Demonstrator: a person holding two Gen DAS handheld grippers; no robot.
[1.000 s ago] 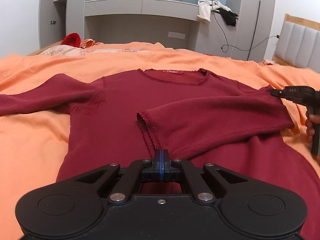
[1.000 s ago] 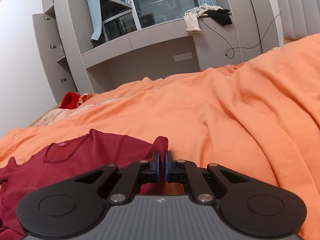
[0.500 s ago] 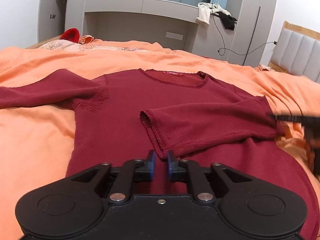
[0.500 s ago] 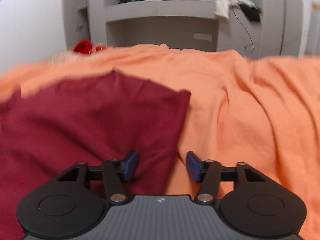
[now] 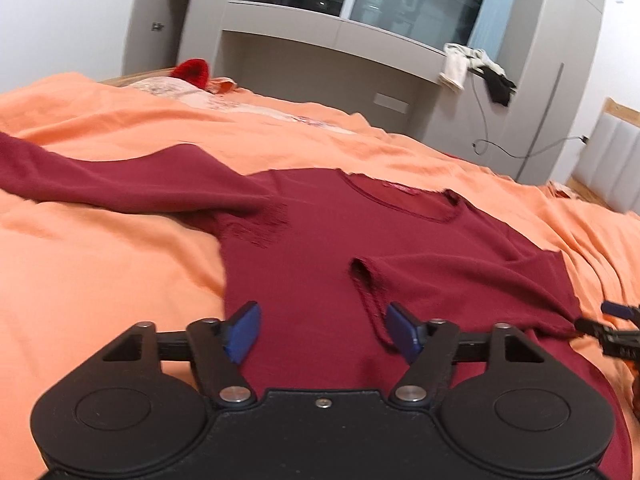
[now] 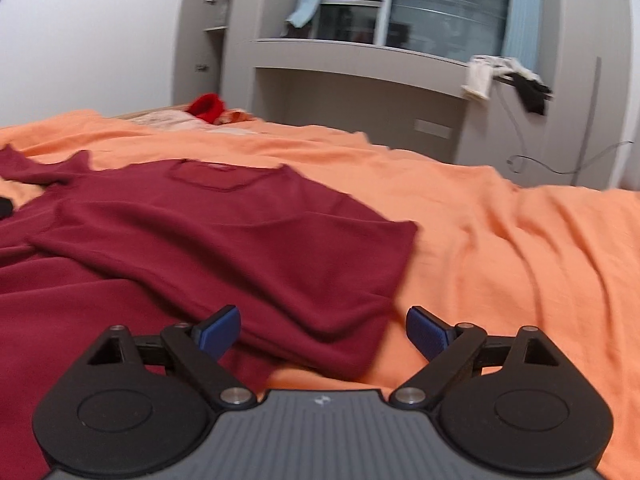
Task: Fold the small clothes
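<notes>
A dark red long-sleeved top (image 5: 320,256) lies flat on the orange bedspread (image 5: 100,280). Its right sleeve (image 5: 460,280) is folded across the chest, with the cuff (image 5: 366,288) near my left gripper. Its left sleeve (image 5: 100,184) stretches out to the left. My left gripper (image 5: 324,330) is open and empty above the top's lower body. My right gripper (image 6: 324,330) is open and empty just before the folded shoulder edge (image 6: 360,280); it also shows in the left wrist view (image 5: 616,328) at the right.
Pink and red fabric (image 5: 192,76) lies at the bed's far side. A grey wall unit (image 5: 360,52) with clothes draped on its ledge (image 5: 476,68) stands behind. A padded headboard (image 5: 616,168) is at the right.
Both grippers opened and let go of the sleeve, which now lies folded across the chest. Both have pulled back from the cloth.
</notes>
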